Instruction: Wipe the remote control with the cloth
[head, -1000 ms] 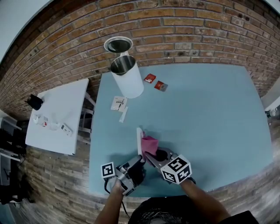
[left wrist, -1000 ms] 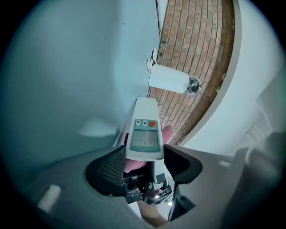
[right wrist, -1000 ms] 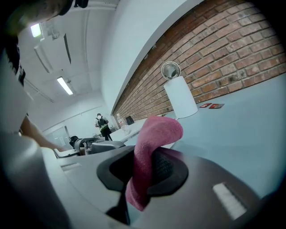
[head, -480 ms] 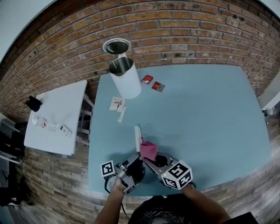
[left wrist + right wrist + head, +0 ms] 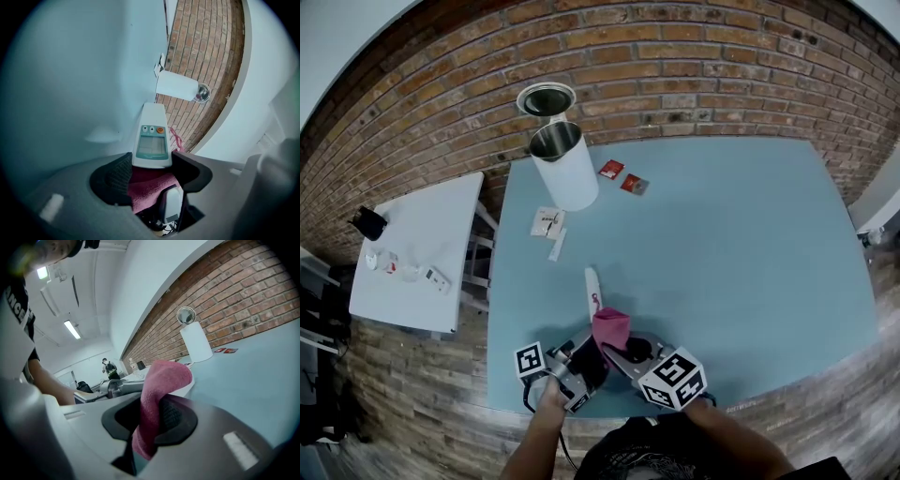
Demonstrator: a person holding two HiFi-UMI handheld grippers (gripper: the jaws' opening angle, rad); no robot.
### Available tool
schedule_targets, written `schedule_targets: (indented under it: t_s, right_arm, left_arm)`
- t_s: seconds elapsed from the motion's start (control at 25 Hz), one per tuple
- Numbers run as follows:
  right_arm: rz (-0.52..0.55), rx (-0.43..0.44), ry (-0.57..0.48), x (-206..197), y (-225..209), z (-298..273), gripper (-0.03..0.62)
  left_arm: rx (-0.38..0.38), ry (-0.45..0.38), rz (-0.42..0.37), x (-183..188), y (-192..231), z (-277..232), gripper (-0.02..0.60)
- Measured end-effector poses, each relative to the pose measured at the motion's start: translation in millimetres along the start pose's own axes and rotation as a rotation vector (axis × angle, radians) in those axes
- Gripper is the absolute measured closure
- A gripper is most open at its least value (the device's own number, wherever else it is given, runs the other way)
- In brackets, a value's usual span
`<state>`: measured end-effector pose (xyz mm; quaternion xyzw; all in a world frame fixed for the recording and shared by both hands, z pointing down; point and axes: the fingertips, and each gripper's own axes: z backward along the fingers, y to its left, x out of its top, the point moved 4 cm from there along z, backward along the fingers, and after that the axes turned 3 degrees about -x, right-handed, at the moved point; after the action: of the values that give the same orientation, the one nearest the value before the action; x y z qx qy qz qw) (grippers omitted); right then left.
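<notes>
A white remote control with a small screen sticks out forward from my left gripper, whose jaws are shut on its near end. In the head view my right gripper sits just right of it, shut on a pink cloth. In the right gripper view the cloth stands up between the jaws of that gripper and folds over onto the remote's edge. From the left gripper view, the cloth lies against the remote's near end.
On the blue table stand a white cylindrical bin, two red packets and paper sachets at the back left. A white side table with small items is to the left. A brick wall runs behind.
The right gripper has drawn the pink cloth along the remote toward me, closer to the left gripper. The left gripper has held the remote still.
</notes>
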<state>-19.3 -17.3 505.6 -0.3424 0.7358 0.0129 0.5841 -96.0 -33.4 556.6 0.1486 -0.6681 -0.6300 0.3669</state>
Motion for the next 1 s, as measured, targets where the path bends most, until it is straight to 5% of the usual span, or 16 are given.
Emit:
schedule_targets:
  t_s: [0.6,0.76,1.0]
  right_arm:
    - [0.021,-0.051,0.085,-25.1,1.6,4.2,0.519]
    - [-0.038,-0.102,-0.014,-5.2,-11.0,24.3,0.519]
    - [-0.092,-0.197,-0.106,16.2,-35.3,51.0,0.519]
  left_arm:
    - [0.016,0.002,-0.034,-1.6,0.1,2.1,0.314]
    - [0.129,0.064,-0.202,-6.0,0.6,3.8,0.314]
    - [0.411,0.165,-0.585,-6.1,-3.2,7.3,0.318]
